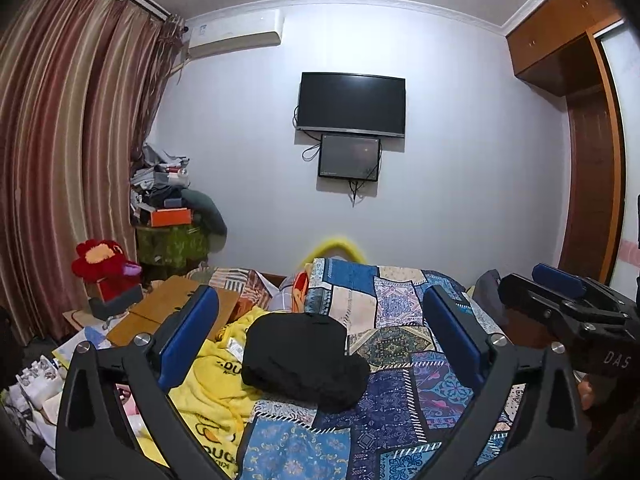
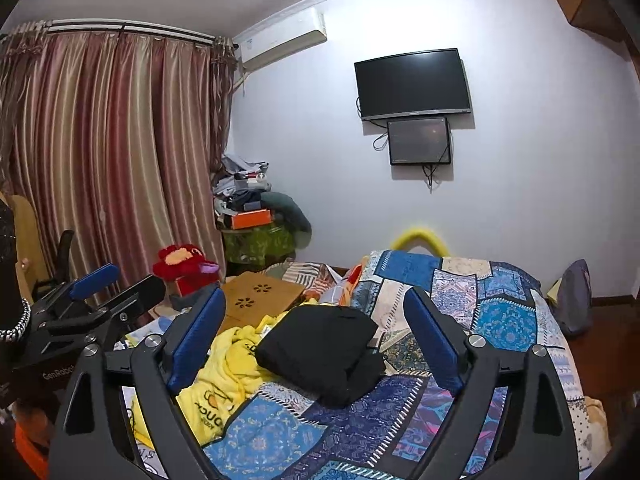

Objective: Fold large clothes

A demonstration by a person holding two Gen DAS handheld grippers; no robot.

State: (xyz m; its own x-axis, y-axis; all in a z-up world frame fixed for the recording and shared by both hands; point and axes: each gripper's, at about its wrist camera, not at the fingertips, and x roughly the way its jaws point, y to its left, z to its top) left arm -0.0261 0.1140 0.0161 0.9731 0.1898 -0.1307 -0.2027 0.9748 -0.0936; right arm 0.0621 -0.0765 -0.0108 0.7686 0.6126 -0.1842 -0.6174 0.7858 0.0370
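A black garment [image 1: 304, 360] [image 2: 324, 352] lies folded into a compact bundle on the patchwork bedspread [image 1: 400, 320] [image 2: 460, 300]. It rests partly on a crumpled yellow garment with printed letters [image 1: 216, 392] [image 2: 224, 372]. My left gripper [image 1: 320, 304] hangs above the bed with its blue pads wide apart and nothing between them. My right gripper [image 2: 316, 308] is open too, short of the black bundle and not touching it. Each gripper shows at the edge of the other's view: the right gripper [image 1: 560, 292] and the left gripper [image 2: 100, 280].
A wooden lap desk [image 1: 176, 304] [image 2: 260, 292], a red plush toy [image 1: 104, 264] [image 2: 180, 264] and loose papers crowd the bed's left side. A cluttered stand [image 1: 172, 216] sits in the corner by the curtain. A wardrobe [image 1: 592, 152] lines the right wall.
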